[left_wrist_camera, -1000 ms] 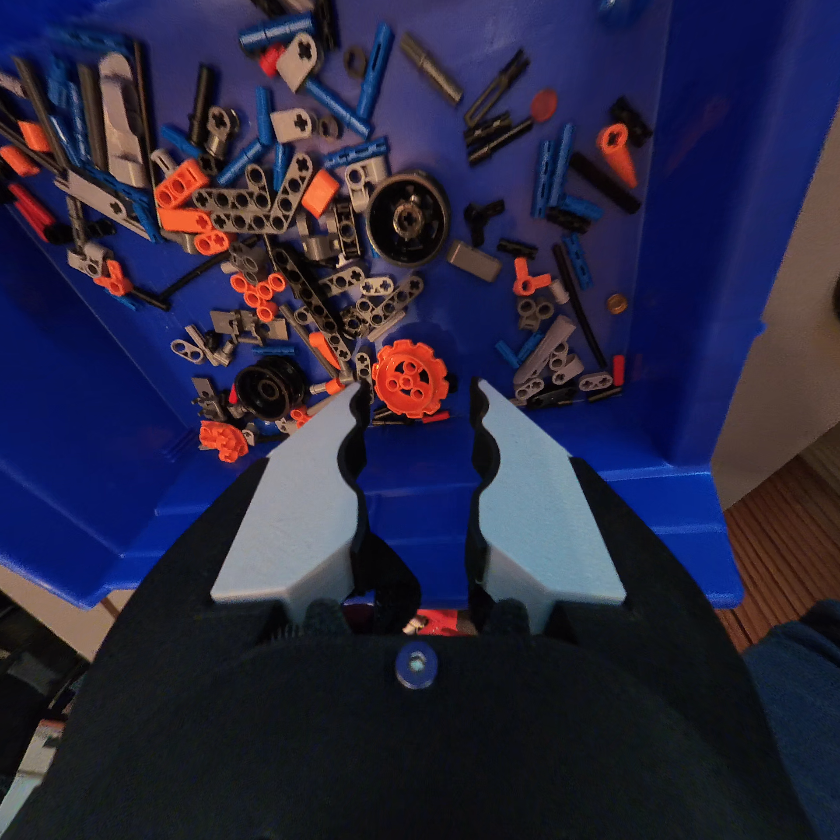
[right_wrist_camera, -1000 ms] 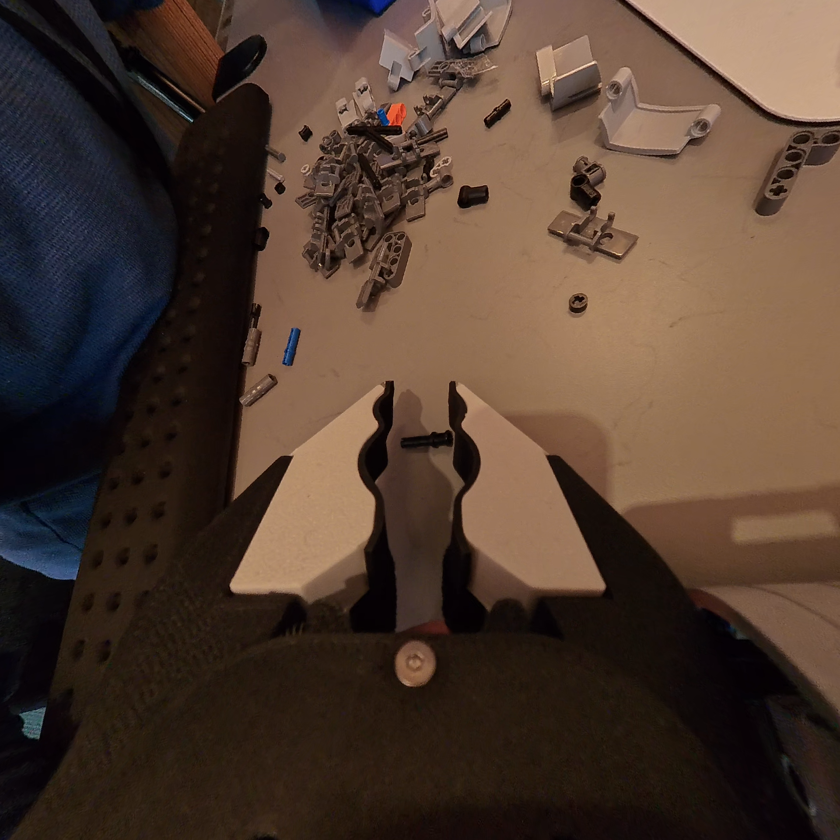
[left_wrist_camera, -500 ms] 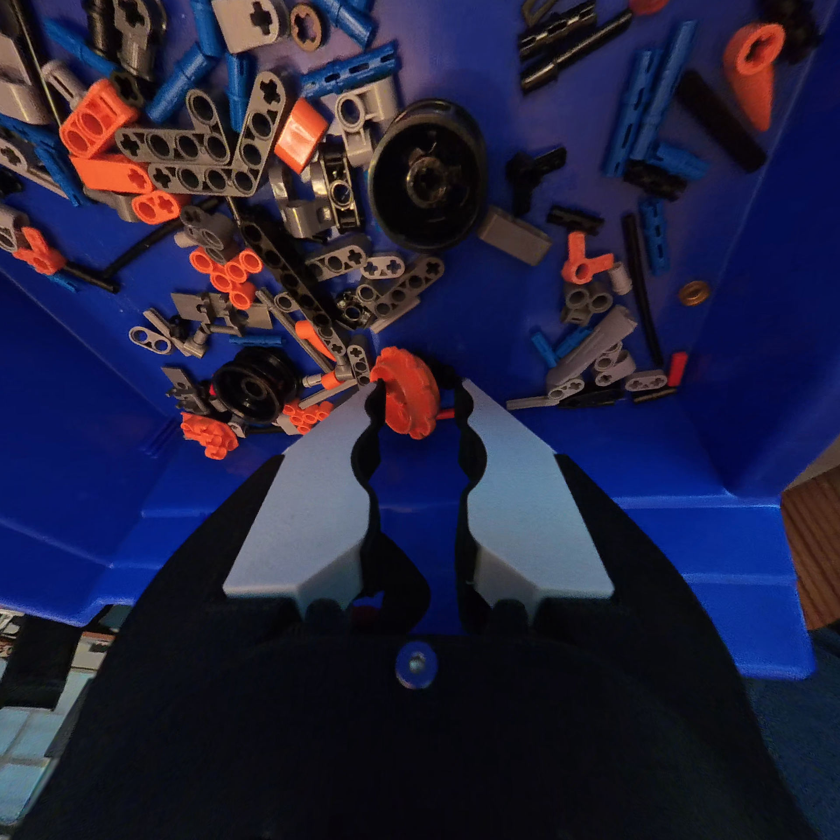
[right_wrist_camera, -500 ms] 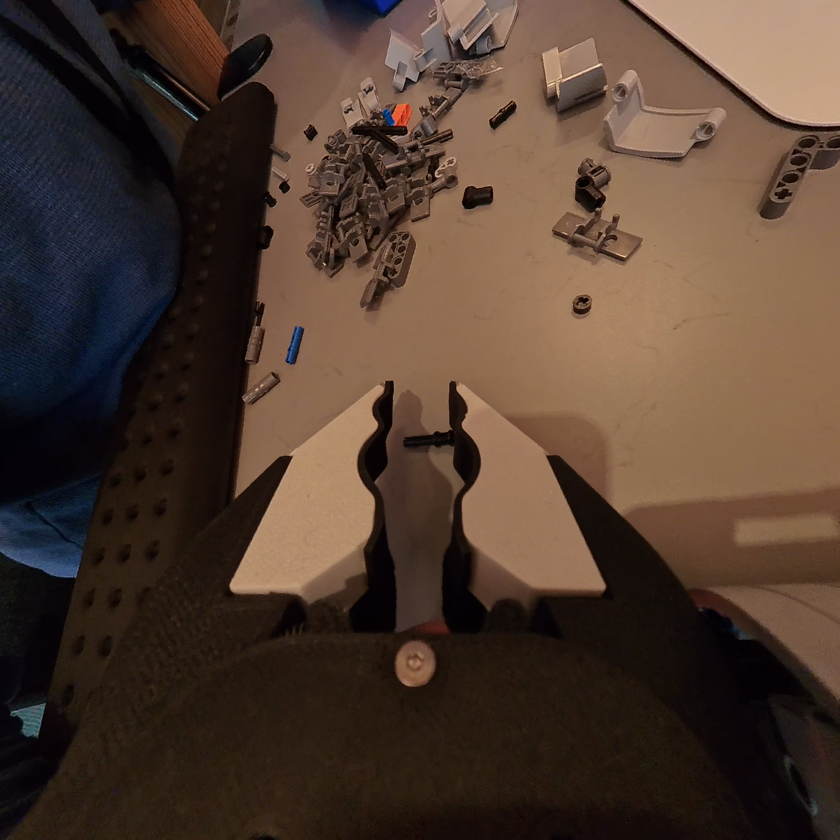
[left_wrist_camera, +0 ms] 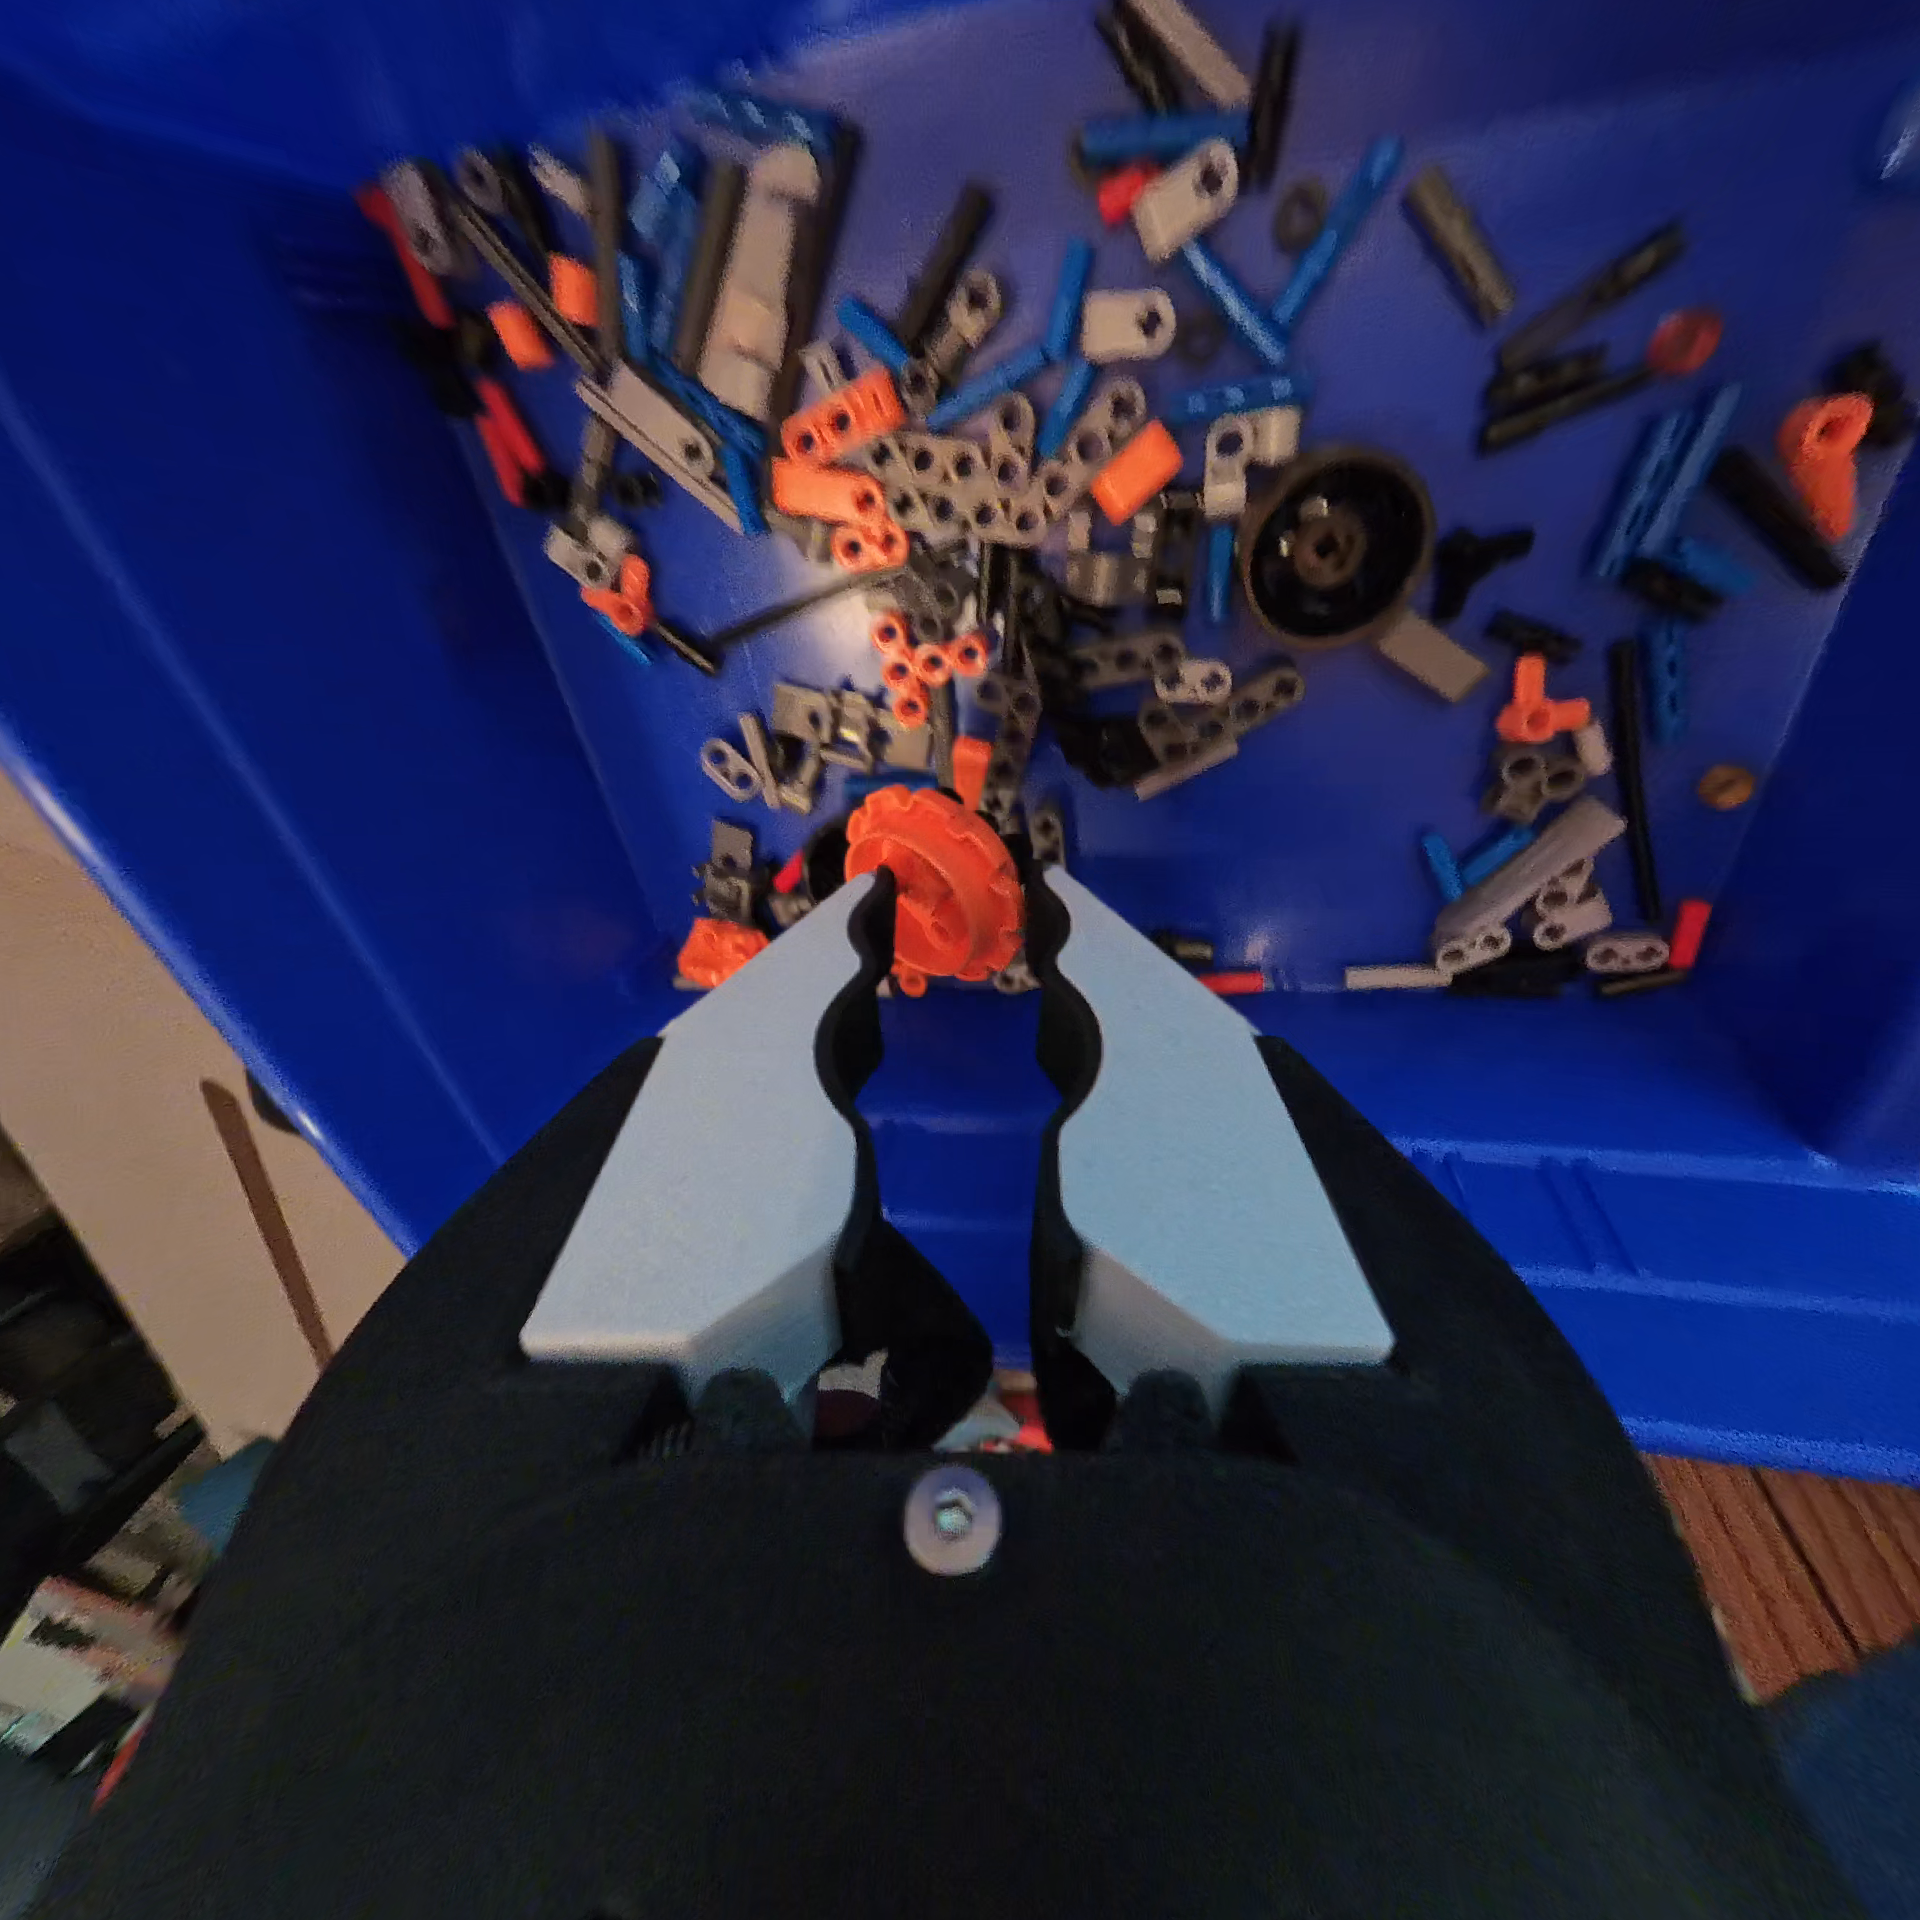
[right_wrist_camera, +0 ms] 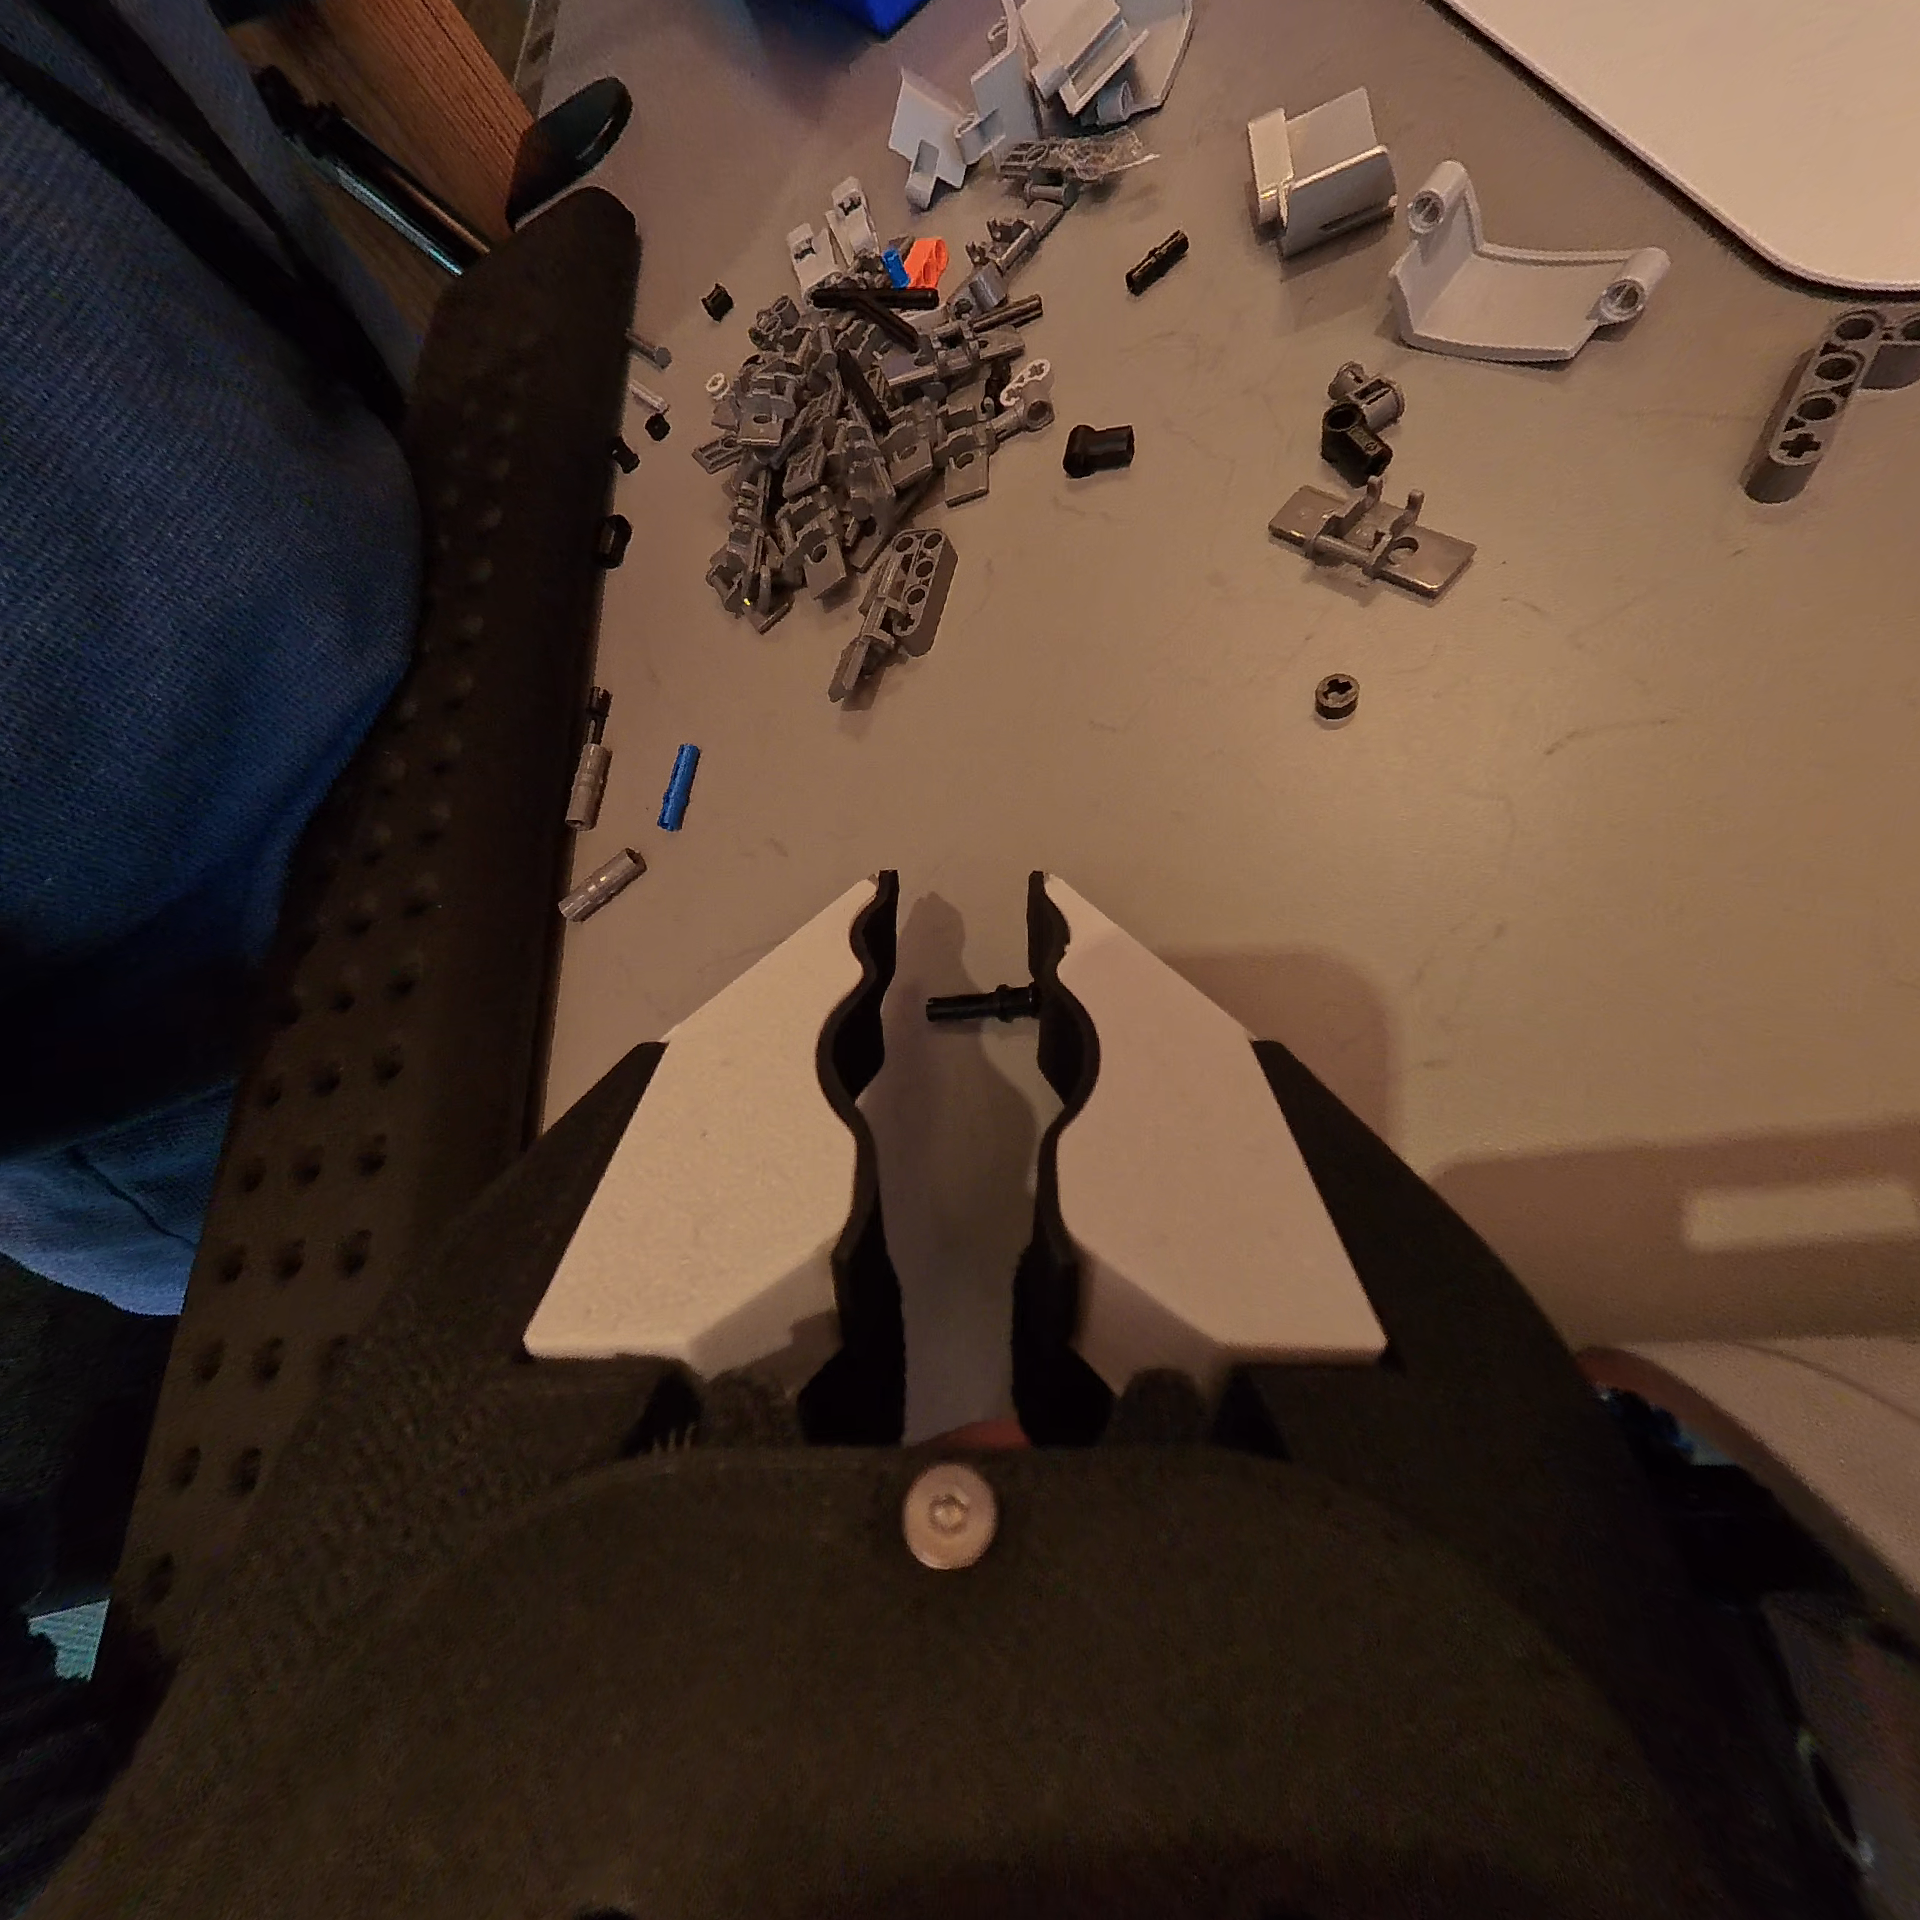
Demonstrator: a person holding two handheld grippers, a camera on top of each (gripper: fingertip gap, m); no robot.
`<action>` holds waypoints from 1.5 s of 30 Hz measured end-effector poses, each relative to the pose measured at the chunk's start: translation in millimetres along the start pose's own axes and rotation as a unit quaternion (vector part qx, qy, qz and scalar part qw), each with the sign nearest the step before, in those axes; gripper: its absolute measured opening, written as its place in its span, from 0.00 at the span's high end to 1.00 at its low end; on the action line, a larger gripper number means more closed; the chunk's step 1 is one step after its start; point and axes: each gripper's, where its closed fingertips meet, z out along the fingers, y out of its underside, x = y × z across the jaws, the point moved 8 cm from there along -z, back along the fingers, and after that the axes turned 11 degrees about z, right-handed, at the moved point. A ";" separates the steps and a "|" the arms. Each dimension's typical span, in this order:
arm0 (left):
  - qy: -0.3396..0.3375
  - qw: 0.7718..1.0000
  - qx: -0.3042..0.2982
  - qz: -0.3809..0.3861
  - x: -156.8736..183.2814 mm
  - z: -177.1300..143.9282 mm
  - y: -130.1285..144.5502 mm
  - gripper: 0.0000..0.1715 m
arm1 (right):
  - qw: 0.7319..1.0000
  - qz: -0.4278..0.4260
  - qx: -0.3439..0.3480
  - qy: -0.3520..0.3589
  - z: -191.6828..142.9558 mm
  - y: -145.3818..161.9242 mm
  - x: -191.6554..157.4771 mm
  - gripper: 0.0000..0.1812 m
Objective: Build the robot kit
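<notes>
Left tool [left_wrist_camera: 951, 914]: clamped on one orange gear [left_wrist_camera: 932, 896], held above the floor of the blue bin [left_wrist_camera: 312, 727].
Bin: one large black wheel [left_wrist_camera: 1338, 549]; loose parts too many and too blurred to count.
Progress: one gear gripped and raised, not set down anywhere.
Right tool [right_wrist_camera: 956, 914]: jaws apart, gripping nothing.
Pin [right_wrist_camera: 982, 1004]: one, black, on the desk [right_wrist_camera: 1455, 831] between the jaws, end at the right jaw.
Desk: one grey pile [right_wrist_camera: 831, 468].
</notes>
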 end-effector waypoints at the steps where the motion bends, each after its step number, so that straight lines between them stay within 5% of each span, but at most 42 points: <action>1: -0.002 1.000 0.015 -0.004 -4.1 -1.4 -2.9 0.86 | 1.000 0.000 0.000 0.000 0.0 0.0 0.1 0.87; 14: 0.012 0.997 0.068 0.017 -18.0 21.2 -49.0 0.86 | 1.000 0.001 0.001 -0.003 -0.4 -0.2 0.1 0.88; 22: -0.020 0.999 0.046 -0.016 -14.3 2.9 -32.4 0.77 | 1.000 -0.001 0.001 -0.005 -0.6 -0.1 -0.4 0.87; 25: 0.024 0.999 0.003 -0.022 2.9 -4.7 -16.5 0.74 | 1.000 -0.001 -0.001 -0.006 -0.3 0.0 -0.6 0.87; 31: 0.089 0.989 -0.115 -0.001 30.3 15.3 7.3 0.82 | 1.000 -0.008 -0.002 -0.009 -0.2 0.5 -1.9 0.87; 45: 0.130 0.974 -0.184 0.016 32.2 41.2 6.1 0.85 | 1.000 -0.016 0.000 -0.012 -1.2 1.1 -3.8 0.87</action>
